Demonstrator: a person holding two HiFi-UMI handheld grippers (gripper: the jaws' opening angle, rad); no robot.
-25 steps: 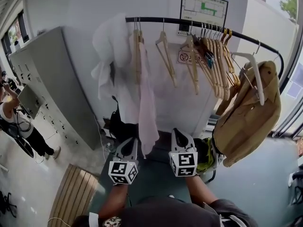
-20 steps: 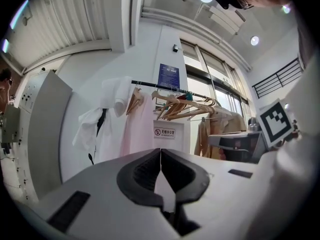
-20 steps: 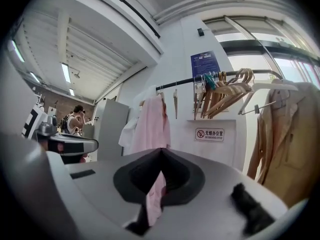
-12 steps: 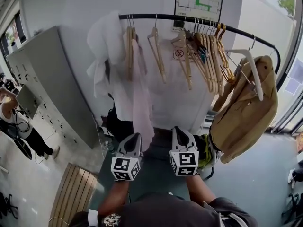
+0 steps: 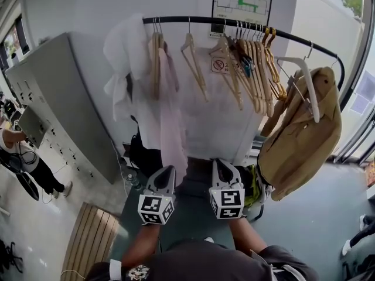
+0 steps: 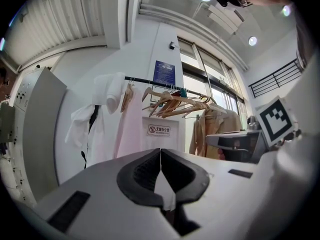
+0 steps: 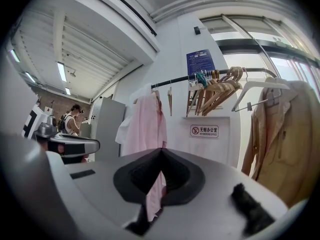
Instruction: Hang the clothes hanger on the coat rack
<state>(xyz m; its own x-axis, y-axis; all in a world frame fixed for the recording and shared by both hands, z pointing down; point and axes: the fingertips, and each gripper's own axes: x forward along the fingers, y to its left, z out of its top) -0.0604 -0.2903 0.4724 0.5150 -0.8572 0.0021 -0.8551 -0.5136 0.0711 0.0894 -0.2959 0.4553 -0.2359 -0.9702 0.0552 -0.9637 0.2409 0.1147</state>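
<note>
A black rack bar (image 5: pixel 234 23) runs across the wall at head height. On it hang a white garment (image 5: pixel 124 57), a pink garment (image 5: pixel 171 122), several bare wooden hangers (image 5: pixel 253 63) and a tan jacket (image 5: pixel 302 133) on a white hanger (image 5: pixel 304 78). My left gripper (image 5: pixel 167 170) and right gripper (image 5: pixel 217 164) are side by side below the rack, pointing level at it. Both are shut with nothing between the jaws. The left gripper (image 6: pixel 160 151) faces the pink garment (image 6: pixel 131 124). The right gripper (image 7: pixel 161 150) faces the pink garment (image 7: pixel 146 129), with the jacket (image 7: pixel 285 134) at its right.
Grey lockers (image 5: pixel 58 110) stand at the left, with a person (image 5: pixel 17 151) beside them. A slatted wooden board (image 5: pixel 91 239) lies on the floor at lower left. A black bag (image 5: pixel 143 154) sits under the rack. Windows (image 5: pixel 357 98) close off the right side.
The rack has slid slightly left and up in the head view. Both grippers stay shut, side by side, in almost the same spot in the picture.
</note>
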